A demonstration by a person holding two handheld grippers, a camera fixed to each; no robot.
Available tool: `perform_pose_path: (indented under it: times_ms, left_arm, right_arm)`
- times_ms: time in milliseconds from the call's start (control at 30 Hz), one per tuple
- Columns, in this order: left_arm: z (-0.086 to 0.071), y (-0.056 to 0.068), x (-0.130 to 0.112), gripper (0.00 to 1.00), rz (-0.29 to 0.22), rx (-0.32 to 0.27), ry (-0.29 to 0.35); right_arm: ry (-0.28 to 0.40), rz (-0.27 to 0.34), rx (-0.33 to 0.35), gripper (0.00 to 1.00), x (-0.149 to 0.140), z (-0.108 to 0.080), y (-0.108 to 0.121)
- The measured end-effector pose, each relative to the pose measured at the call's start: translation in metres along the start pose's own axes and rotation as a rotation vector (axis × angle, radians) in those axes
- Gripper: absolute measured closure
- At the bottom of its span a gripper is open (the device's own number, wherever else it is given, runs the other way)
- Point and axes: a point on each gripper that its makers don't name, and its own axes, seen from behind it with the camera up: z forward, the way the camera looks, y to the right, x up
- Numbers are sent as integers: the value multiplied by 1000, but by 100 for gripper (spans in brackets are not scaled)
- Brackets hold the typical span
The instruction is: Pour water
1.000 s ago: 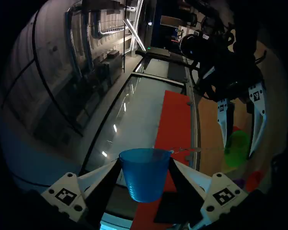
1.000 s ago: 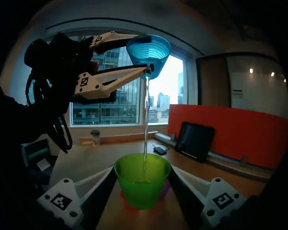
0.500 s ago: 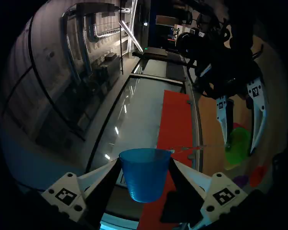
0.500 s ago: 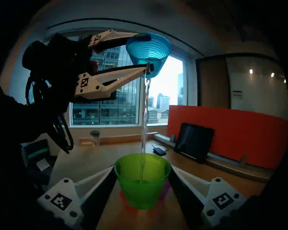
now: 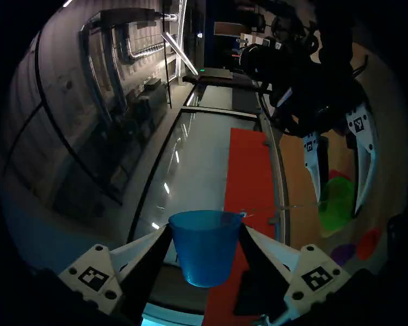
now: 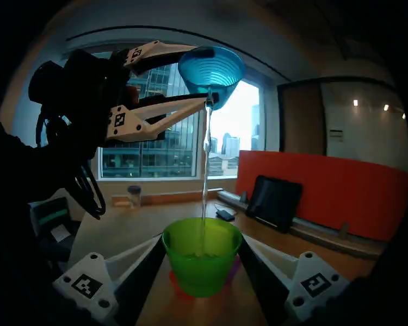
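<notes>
The left claw point(image 5: 205, 231) pinches the tipped blue cup point(image 5: 205, 252) directly above the green cup point(image 6: 202, 263), which the right claw point(image 6: 202, 242) pinches upright, low over the bench point(image 6: 117, 228), water point(image 6: 205, 157) falling straight in.

Our left gripper view looks along its own fingers point(image 5: 133, 252), rolled sideways, blue cup point(image 5: 205, 247) close. Our right gripper view sits low over the counter point(image 6: 122, 228), facing the window point(image 6: 149, 152) — green cup point(image 6: 202, 263) near. Both share the cups — and the orange partition point(image 6: 334, 185).
</notes>
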Motion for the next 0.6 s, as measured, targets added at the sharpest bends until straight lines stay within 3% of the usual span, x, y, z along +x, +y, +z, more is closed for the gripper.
perform_pose_path:
  times_ms: [600]
  left_arm:
    - [2,-2,3,13,67,2,4]
  right_arm:
    - [8,-1,-4,9,2,0,1]
